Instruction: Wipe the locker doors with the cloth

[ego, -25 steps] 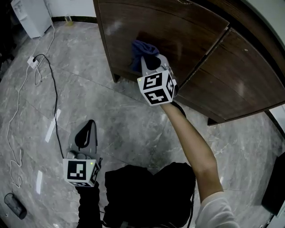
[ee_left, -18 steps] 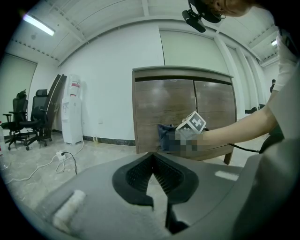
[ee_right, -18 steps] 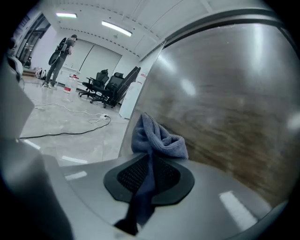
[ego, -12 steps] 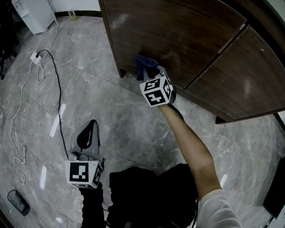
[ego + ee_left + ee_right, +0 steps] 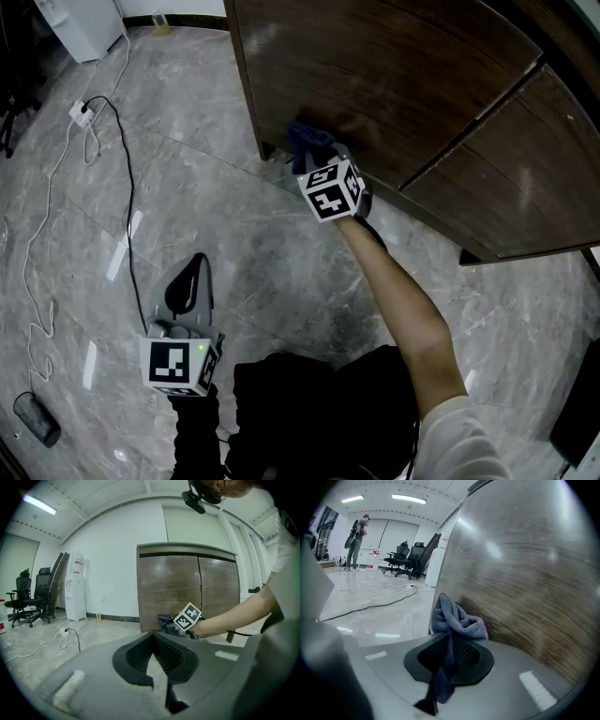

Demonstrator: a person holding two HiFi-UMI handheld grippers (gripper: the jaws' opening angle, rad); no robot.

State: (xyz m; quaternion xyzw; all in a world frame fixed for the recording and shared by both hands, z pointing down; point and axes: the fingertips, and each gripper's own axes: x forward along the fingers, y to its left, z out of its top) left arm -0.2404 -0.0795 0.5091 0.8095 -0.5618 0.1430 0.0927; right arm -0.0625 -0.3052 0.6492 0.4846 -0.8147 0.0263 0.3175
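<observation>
The blue cloth (image 5: 307, 140) is bunched against the bottom of the dark wooden locker door (image 5: 375, 66), close to its left corner. My right gripper (image 5: 319, 156) is shut on the cloth, its marker cube toward me. In the right gripper view the cloth (image 5: 458, 619) sticks up from between the pads and hangs down behind them, with the door (image 5: 525, 573) close on the right. My left gripper (image 5: 194, 266) hangs low over the floor, well short of the locker, shut with nothing in it. In the left gripper view its tips (image 5: 151, 637) meet, and the locker (image 5: 168, 592) stands ahead.
A second locker door (image 5: 525, 178) lies to the right. A black cable (image 5: 117, 178) and a white cord (image 5: 33, 253) run across the marble floor to a power strip (image 5: 79, 111). A white appliance (image 5: 80, 23) stands at the far left. Office chairs (image 5: 28, 599) stand farther back.
My right gripper has carried the cloth down the door from its middle to near the bottom edge. The left gripper has stayed about where it was.
</observation>
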